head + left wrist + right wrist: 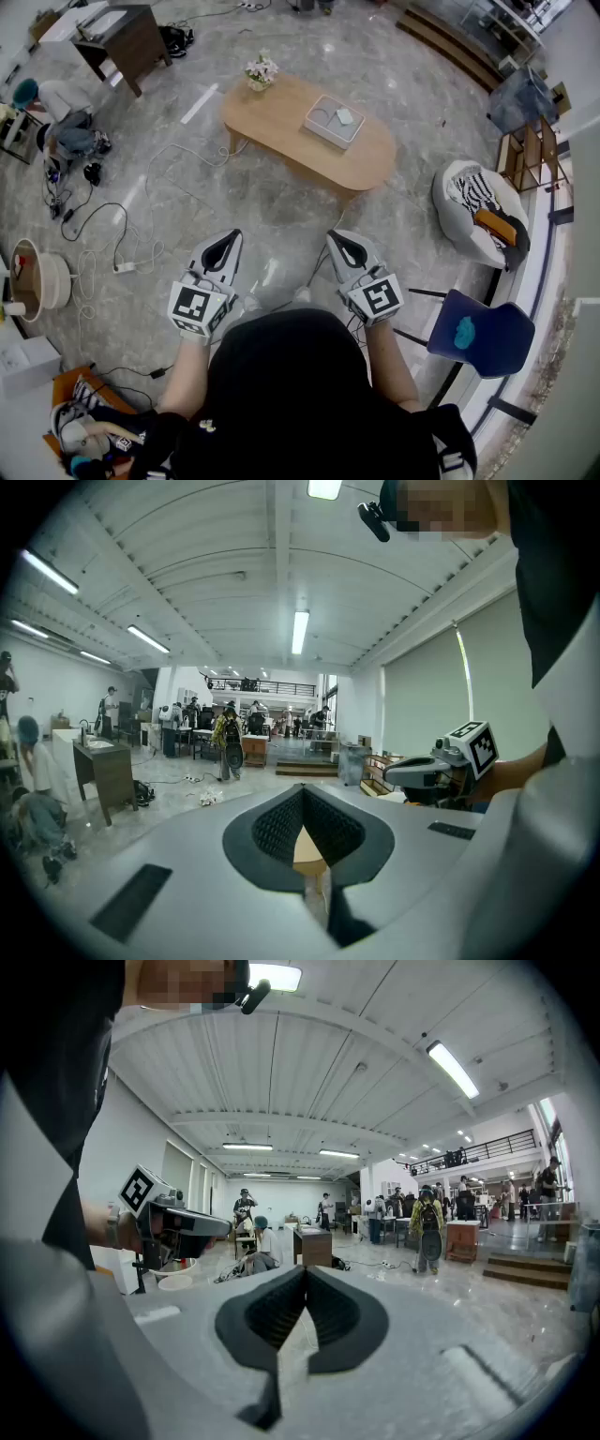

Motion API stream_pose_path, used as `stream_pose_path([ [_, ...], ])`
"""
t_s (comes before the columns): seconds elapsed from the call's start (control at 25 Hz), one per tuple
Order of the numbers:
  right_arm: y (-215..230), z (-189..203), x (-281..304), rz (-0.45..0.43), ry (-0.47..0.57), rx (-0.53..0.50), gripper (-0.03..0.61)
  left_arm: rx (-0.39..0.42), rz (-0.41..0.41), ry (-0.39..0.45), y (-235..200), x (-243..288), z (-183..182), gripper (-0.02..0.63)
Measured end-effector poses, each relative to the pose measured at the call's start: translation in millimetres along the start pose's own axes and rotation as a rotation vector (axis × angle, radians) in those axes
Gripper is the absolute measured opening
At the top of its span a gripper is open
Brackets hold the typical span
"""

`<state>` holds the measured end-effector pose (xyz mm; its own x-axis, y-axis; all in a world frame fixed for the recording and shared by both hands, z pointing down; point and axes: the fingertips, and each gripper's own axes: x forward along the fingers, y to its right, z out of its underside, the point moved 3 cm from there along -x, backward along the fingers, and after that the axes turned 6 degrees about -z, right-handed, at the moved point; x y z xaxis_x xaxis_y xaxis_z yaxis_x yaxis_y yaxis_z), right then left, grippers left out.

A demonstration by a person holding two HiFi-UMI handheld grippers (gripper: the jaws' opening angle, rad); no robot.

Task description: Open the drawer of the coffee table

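Grey marble floor (pixel 281 211) spreads between the person and the oval wooden counter (pixel 281 127), which stands well ahead; its drawer cannot be seen. A white beanbag (pixel 469 202) sits right and cables (pixel 112 234) trail left. The left claw (pixel 228 240) and right claw (pixel 337 240) are closed, holding nothing.
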<state>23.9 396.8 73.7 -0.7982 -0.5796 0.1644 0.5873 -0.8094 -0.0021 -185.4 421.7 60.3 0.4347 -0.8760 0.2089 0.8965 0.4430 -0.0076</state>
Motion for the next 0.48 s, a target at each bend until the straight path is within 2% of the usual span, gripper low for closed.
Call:
stream_pose_path([
  [0.48,48,7,-33,-0.015,0.013,0.026,-0.002,0.014,-0.011,-0.02,43,44,-3,0.012],
])
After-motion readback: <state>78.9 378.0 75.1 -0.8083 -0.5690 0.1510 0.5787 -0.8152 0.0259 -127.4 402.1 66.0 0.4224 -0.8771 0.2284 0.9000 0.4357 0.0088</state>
